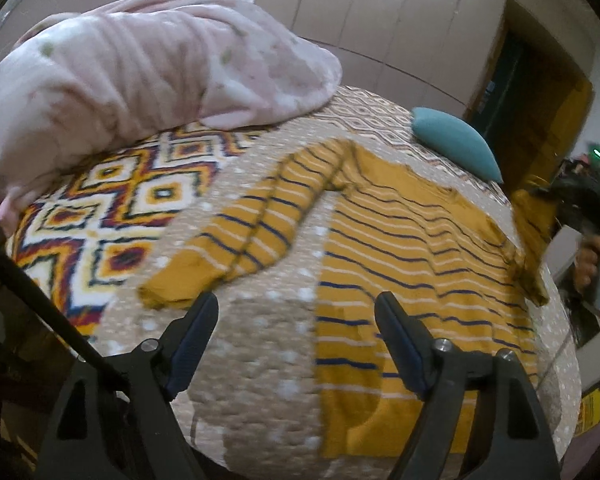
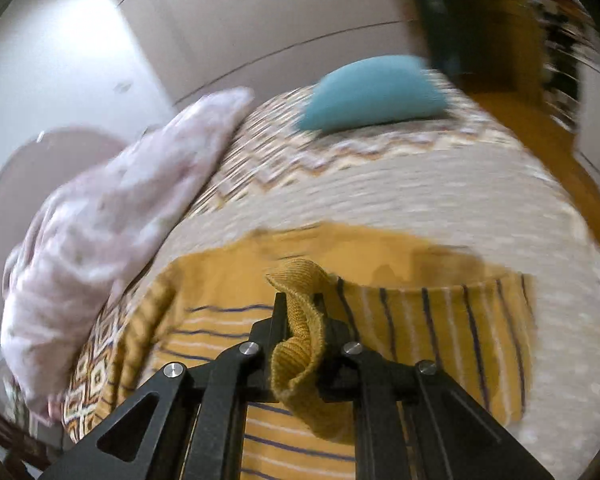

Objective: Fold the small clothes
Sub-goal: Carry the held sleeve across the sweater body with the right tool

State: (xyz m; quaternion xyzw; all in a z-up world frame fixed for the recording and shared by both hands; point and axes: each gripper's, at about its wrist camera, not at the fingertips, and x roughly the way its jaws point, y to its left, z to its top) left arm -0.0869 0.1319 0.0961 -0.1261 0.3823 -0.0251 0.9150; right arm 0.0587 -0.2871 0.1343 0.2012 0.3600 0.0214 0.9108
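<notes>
A mustard-yellow sweater (image 1: 412, 240) with navy and white stripes lies spread on the bed. Its left sleeve (image 1: 244, 232) stretches toward the sweater's cuff at the lower left. My left gripper (image 1: 296, 312) is open and empty, hovering above the bedspread between the sleeve and the sweater's body. My right gripper (image 2: 300, 300) is shut on the ribbed cuff (image 2: 300, 320) of the sweater's other sleeve, holding it lifted over the striped body (image 2: 420, 320). In the left wrist view the right gripper (image 1: 540, 216) shows at the right edge with the sleeve hanging from it.
A pink blanket (image 1: 132, 80) is heaped at the far left of the bed. A teal pillow (image 1: 456, 140) lies at the far edge. The beige dotted bedspread (image 1: 260, 360) has a patterned part (image 1: 112, 200). Wardrobe doors stand behind.
</notes>
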